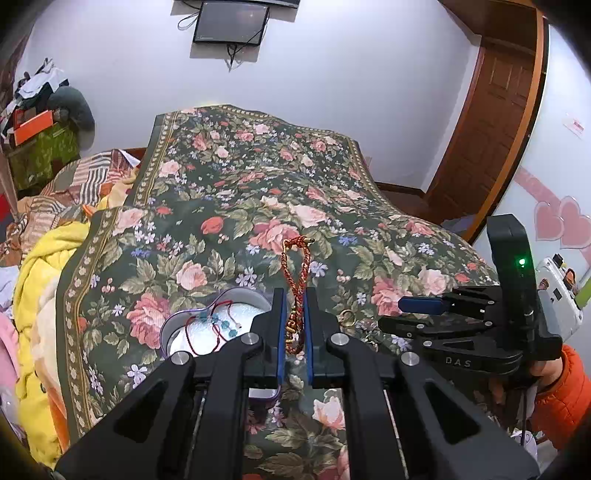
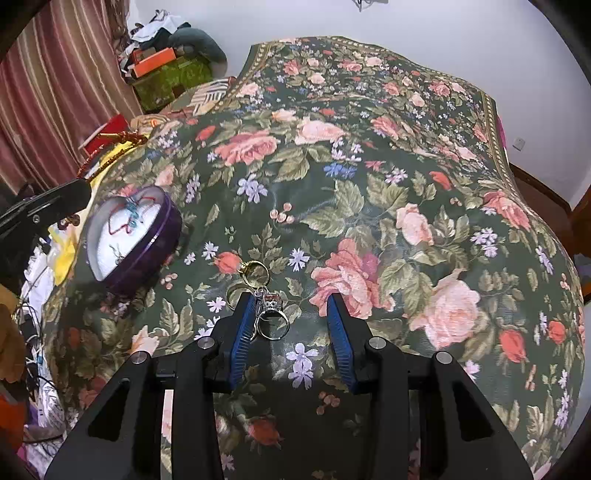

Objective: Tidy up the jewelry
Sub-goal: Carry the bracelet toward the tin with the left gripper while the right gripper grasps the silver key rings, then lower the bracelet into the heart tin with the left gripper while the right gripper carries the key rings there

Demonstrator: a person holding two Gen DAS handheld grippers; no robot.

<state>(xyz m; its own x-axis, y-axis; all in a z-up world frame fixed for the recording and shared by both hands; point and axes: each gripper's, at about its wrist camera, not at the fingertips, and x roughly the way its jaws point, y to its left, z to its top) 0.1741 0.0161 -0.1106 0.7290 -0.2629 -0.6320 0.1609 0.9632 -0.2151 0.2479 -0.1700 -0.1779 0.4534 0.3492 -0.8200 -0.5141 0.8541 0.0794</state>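
Note:
My left gripper [image 1: 294,295] is shut on a red and gold braided cord bracelet [image 1: 295,275] and holds it above the bed, just right of the purple heart-shaped box [image 1: 173,325]. The box [image 2: 155,243] is open and holds a red string bracelet with blue beads [image 1: 218,323]. My right gripper [image 2: 291,299] is open, low over the bedspread, with a silver ring [image 2: 273,325] and gold rings [image 2: 255,271] between and just ahead of its fingers. The right gripper also shows in the left wrist view [image 1: 402,314], and the left gripper at the right wrist view's left edge [image 2: 44,206].
A floral bedspread [image 2: 406,166] covers the bed. Yellow and striped bedding [image 1: 40,280] lies piled at the left. Boxes and clothes [image 1: 40,122] are stacked in the far corner. A wooden door [image 1: 491,133] stands at the right, a wall monitor [image 1: 231,22] above.

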